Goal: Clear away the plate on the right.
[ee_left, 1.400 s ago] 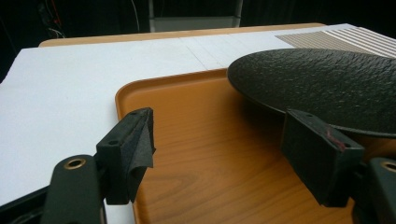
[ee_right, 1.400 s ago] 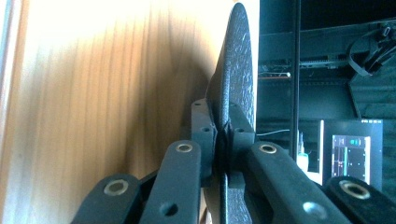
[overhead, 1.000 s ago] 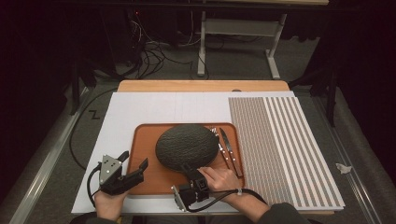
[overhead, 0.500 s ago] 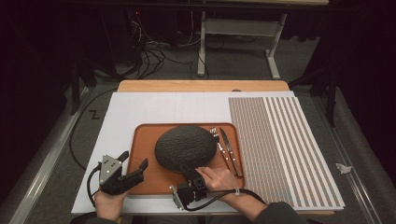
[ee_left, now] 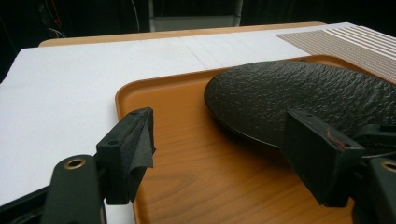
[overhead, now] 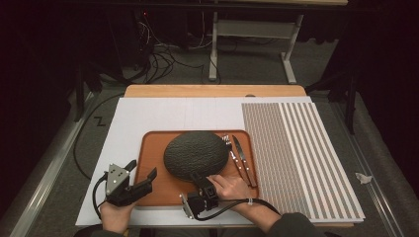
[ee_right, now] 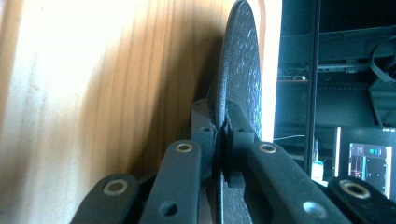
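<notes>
A round, dark, rough-textured plate lies on a wooden tray at the table's near middle. My right gripper is shut on the plate's near rim; in the right gripper view its jaws pinch the plate's thin edge, the gripper rolled on its side. My left gripper hovers open over the tray's near left corner. In the left gripper view its pads stand wide apart over the tray, nothing between them, with the plate ahead to the right.
A fork and a knife lie along the tray's right side. A white board covers the table, with a striped mat on its right. Cables and a metal stand lie on the floor beyond.
</notes>
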A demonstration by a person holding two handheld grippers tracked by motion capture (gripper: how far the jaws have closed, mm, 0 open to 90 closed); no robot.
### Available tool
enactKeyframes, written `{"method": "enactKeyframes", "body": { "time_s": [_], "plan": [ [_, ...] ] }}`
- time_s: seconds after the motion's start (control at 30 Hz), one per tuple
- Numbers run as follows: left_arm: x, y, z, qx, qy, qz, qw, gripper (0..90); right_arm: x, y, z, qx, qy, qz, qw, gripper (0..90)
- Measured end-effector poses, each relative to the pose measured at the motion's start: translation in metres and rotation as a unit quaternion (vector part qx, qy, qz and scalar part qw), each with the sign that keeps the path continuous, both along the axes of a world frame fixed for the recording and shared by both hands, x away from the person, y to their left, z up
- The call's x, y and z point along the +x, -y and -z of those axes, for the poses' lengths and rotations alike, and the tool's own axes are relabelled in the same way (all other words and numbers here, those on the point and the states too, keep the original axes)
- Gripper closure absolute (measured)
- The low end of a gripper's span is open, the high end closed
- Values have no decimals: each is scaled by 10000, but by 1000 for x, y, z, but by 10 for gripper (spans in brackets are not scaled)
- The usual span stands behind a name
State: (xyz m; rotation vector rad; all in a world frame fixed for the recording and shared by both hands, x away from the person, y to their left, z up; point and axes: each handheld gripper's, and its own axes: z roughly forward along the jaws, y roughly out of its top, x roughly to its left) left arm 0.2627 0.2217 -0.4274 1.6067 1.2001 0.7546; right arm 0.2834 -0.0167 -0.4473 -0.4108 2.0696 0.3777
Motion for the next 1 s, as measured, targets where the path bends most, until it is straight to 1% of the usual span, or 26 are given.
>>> {"method": "enactKeyframes", "body": {
  "time_s": [0.17, 0.37, 0.47, 0.53, 0.67, 0.73, 0.8, 0.87, 1.0],
  "plan": [
    [0, 0, 0, -1, 3, 1, 10000, 263, 2, -1, 3, -57, 52, -21, 10000, 875],
    [0, 0, 0, 0, 2, 1, 10000, 263, 5, -2, 5, -76, 42, -11, 10000, 868],
    [0, 0, 0, 7, 2, 2, 10000, 263, 6, -2, 4, -68, -6, -37, 10000, 862],
    [0, 0, 0, 2, 3, 0, 10000, 263, 6, -2, 4, -78, -101, -16, 9999, 859],
    [0, 0, 0, 9, 0, 2, 10000, 263, 6, -2, 4, -63, -112, -16, 9999, 851],
    [0, 0, 0, 3, 2, 2, 10000, 263, 6, -2, 5, -96, -114, -46, 9999, 846],
    [0, 0, 0, 3, 2, 1, 10000, 263, 6, -2, 6, -118, -178, -29, 9998, 841],
    [0, 0, 0, 5, 0, 3, 10000, 263, 7, -3, 6, -129, -168, -39, 9998, 834],
    [0, 0, 0, 5, -1, 2, 10000, 263, 7, -2, 6, -124, -276, -38, 9995, 819]
  ]
}}
